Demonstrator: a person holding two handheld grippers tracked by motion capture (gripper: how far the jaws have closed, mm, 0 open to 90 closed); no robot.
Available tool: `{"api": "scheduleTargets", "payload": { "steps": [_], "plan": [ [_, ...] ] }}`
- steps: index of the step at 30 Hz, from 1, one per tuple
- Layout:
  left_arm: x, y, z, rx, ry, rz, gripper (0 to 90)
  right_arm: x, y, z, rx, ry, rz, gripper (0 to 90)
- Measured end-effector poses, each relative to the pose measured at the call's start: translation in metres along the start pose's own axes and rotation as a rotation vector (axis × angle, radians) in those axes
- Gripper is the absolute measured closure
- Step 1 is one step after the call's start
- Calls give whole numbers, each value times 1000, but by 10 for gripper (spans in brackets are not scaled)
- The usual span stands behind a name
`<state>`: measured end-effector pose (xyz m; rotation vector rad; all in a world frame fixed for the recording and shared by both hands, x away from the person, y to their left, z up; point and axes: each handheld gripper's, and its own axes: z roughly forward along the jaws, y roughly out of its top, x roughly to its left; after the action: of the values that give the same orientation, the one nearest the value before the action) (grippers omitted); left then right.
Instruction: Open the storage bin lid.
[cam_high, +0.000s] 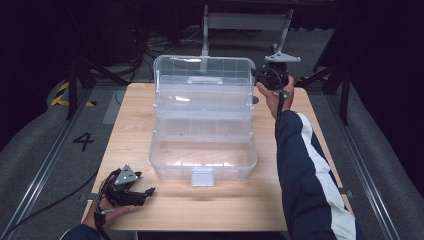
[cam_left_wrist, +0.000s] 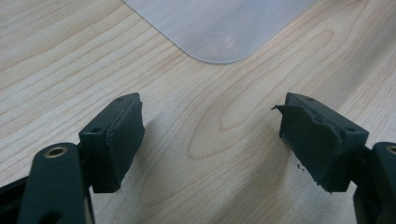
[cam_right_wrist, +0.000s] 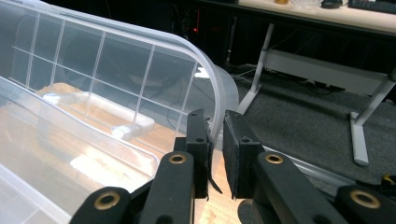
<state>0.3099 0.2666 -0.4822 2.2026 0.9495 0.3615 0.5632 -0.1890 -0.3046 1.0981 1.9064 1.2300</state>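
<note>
- The right claw (cam_right_wrist: 215, 140) has its two black jaws pressed almost together on the thin rim of the open lid (cam_right_wrist: 116, 70), at the lid's rounded corner; the clear plastic edge passes between the pads.
- In the high view this right claw (cam_high: 264, 76) is at the far right corner of the clear plastic box (cam_high: 202, 160), just beside the raised lid (cam_high: 202, 67), and the person's right hand (cam_high: 274, 95) holds it from behind.
- The right arm in a dark blue sleeve with a white stripe (cam_high: 310, 170) reaches forward along the right side of the box.
- The lid stands up at the far side of the box; it has a grid of ribs and a handle on it.
- The left claw (cam_left_wrist: 210, 135) is spread wide, with nothing between its jaws; below it there is only bare wood of the worktop (cam_left_wrist: 93, 56).
- In the left gripper view a rounded corner of pale plastic (cam_left_wrist: 219, 28) lies on the wood ahead of the jaws, well apart from them.
- In the high view the left claw (cam_high: 147, 192) rests low at the near left part of the worktop (cam_high: 300, 125), near the front left corner of the box but not touching it.
- The box stands open in the middle of the worktop, with a tray level (cam_high: 202, 127) between the lid and the deep lower part, and a latch (cam_high: 202, 176) at the front.
</note>
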Motion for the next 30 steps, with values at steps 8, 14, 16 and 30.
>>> {"api": "scheduleTargets", "payload": {
  "steps": [8,14,16,30],
  "plan": [
    [0,0,0,-1,1,-1,224,-2,-2,7,12,-12,2,808],
    [0,0,0,0,3,-1,224,-3,-3,14,22,-22,6,809],
    [0,0,0,2,5,5,224,-4,-3,17,33,-26,-2,816],
    [1,0,-2,7,9,7,225,6,-10,38,91,-15,-48,900]
  ]
}}
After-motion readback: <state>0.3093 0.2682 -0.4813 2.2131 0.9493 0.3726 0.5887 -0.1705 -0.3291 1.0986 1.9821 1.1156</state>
